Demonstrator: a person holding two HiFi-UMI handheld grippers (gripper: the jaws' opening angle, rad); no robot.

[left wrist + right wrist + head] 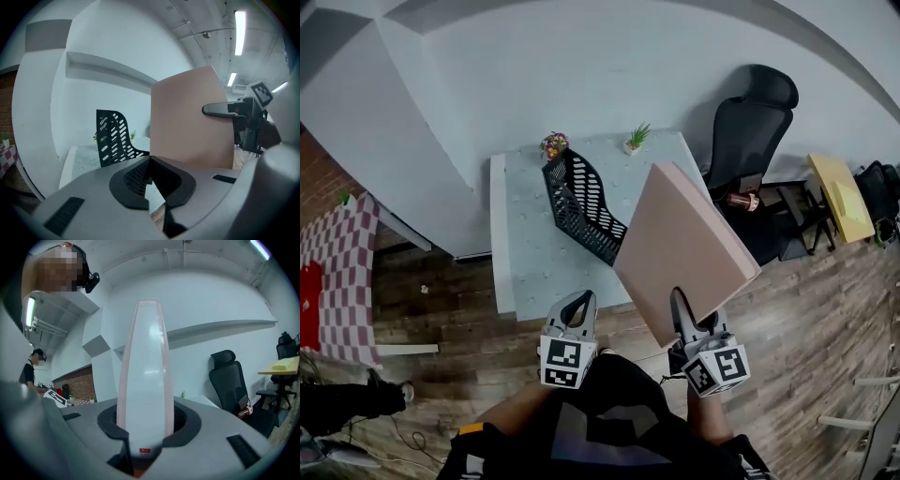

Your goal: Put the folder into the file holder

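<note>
A large pink folder (680, 244) is tilted up over the right front corner of the pale table (525, 253). My right gripper (678, 300) is shut on its near lower edge. In the right gripper view the folder (143, 371) stands edge-on between the jaws (140, 437). The black perforated file holder (581, 206) stands on the table just left of the folder, and shows in the left gripper view (112, 136) too. My left gripper (578, 302) hovers at the table's front edge, shut and holding nothing (149, 164), with the folder (187, 122) to its right.
Two small potted plants (553, 143) (636, 138) sit at the table's far edge. A black office chair (750, 122) stands right of the table, a yellow side table (842, 197) beyond it. A checkered cloth (342, 262) lies at the left.
</note>
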